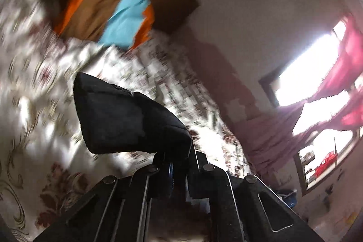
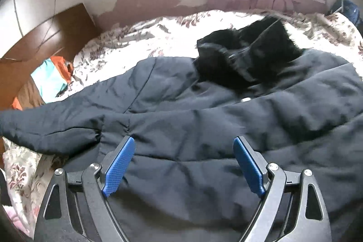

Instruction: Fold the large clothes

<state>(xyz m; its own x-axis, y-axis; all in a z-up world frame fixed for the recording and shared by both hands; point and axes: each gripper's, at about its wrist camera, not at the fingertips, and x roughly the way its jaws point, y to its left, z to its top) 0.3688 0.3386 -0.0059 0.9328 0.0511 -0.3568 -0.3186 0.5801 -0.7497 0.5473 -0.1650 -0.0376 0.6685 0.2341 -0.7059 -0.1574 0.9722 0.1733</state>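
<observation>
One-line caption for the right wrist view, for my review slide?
Open right tongs with blue pads hover above a dark navy padded jacket with black fur-trimmed hood, spread on a floral bedsheet.

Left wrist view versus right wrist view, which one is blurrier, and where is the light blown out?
Left wrist view: heavy motion smear across the floral bedspread, window blown out white, only the dark cloth in the left tool fairly sharp. Right wrist view: clearer, dark jacket readable, glare at the top edge, fisheye bending.

Left gripper point(image 1: 179, 165) fingertips hidden by clamped black jacket fabric point(image 1: 127, 117). Bedspread point(image 1: 34, 87) beyond blurred. Jacket sleeve point(image 2: 34, 126) left of right gripper point(image 2: 183, 165) cut off by edge.
</observation>
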